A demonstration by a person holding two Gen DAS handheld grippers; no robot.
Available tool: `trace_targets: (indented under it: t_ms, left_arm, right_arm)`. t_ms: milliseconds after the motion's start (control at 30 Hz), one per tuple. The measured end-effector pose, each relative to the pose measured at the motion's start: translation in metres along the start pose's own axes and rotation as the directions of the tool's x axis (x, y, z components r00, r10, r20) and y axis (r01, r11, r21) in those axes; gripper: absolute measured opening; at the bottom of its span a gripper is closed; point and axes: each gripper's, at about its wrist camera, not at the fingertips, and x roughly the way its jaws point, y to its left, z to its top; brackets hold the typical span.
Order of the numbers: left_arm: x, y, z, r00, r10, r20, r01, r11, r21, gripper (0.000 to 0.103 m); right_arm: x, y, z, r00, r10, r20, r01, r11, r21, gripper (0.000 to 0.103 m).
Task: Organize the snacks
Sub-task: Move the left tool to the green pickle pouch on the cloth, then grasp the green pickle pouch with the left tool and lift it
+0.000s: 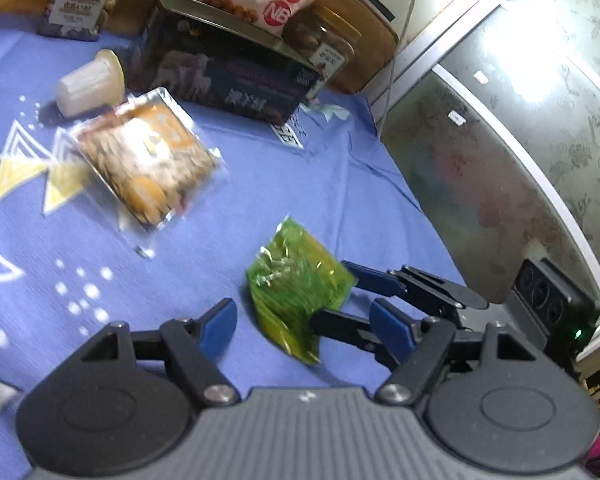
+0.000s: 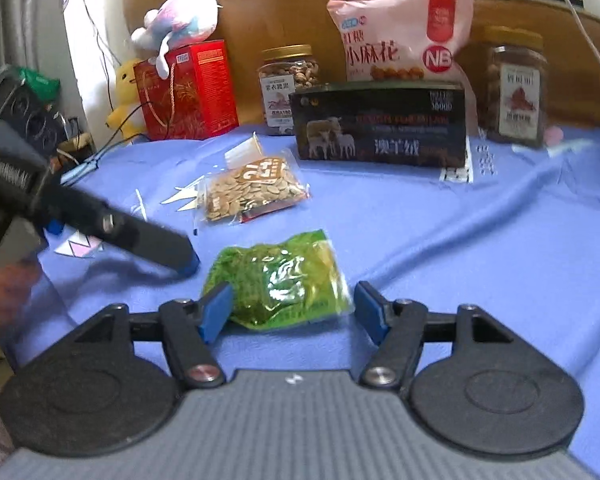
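A green crinkly snack packet lies on the blue cloth. My right gripper stands open around its near end; the left pad sits at the packet's edge and the right pad is just clear of it. In the left wrist view the same packet lies ahead and slightly right of my open left gripper, which has nothing between its fingers, and the right gripper reaches in from the right. One left finger shows in the right wrist view, left of the packet.
A clear packet of seeds and a pale jelly cup lie further back. Along the back stand a dark box, a pink bag, two nut jars, a red box and plush toys.
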Motion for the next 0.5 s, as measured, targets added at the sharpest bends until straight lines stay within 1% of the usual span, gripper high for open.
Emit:
trace_targets:
  t_ms: [67,100,167,233,300,400,433,467,500]
  left_arm:
    - [0.0,-0.003,-0.002,1.0,0.006,0.003,-0.006,1.0,0.006,0.075]
    - [0.0,-0.003,-0.003,1.0,0.005,0.004,-0.005,1.0,0.001,0.073]
    - [-0.002,-0.001,-0.004,1.0,0.007,0.007,-0.007,1.0,-0.011,0.069]
    - [-0.004,0.0,-0.006,1.0,0.018,0.012,-0.017,1.0,-0.019,0.061]
    - [-0.005,0.001,-0.006,0.999,0.031,0.02,-0.031,0.999,-0.022,0.056]
    - [-0.011,0.006,-0.011,0.999,0.035,0.031,-0.034,0.999,-0.036,0.046]
    - [-0.012,0.008,-0.013,0.999,0.039,0.036,-0.038,0.998,-0.041,0.044]
    - [-0.015,0.01,-0.015,0.998,0.037,0.041,-0.035,0.998,-0.049,0.043]
    - [-0.018,0.012,-0.016,0.998,0.032,0.049,-0.029,0.998,-0.06,0.043]
  right_arm:
    - [0.001,0.002,-0.001,1.0,0.013,0.0,-0.013,1.0,0.008,0.069]
    - [-0.002,0.008,-0.005,1.0,0.025,-0.004,-0.025,1.0,0.0,0.068]
    - [-0.006,0.019,-0.011,0.998,0.068,-0.007,-0.068,0.998,-0.014,0.059]
    - [-0.007,0.029,-0.014,0.995,0.097,0.0,-0.097,0.995,-0.014,0.056]
    - [-0.006,0.035,-0.016,0.996,0.093,0.01,-0.092,0.996,-0.018,0.054]
    - [-0.006,0.04,-0.016,0.995,0.096,0.02,-0.096,0.995,-0.009,0.045]
    - [-0.008,0.042,-0.016,0.995,0.102,0.024,-0.102,0.995,-0.01,0.028]
    - [-0.008,0.044,-0.015,0.991,0.129,0.024,-0.129,0.992,-0.007,0.017]
    - [-0.008,0.048,-0.014,0.991,0.133,0.031,-0.133,0.991,-0.016,0.015]
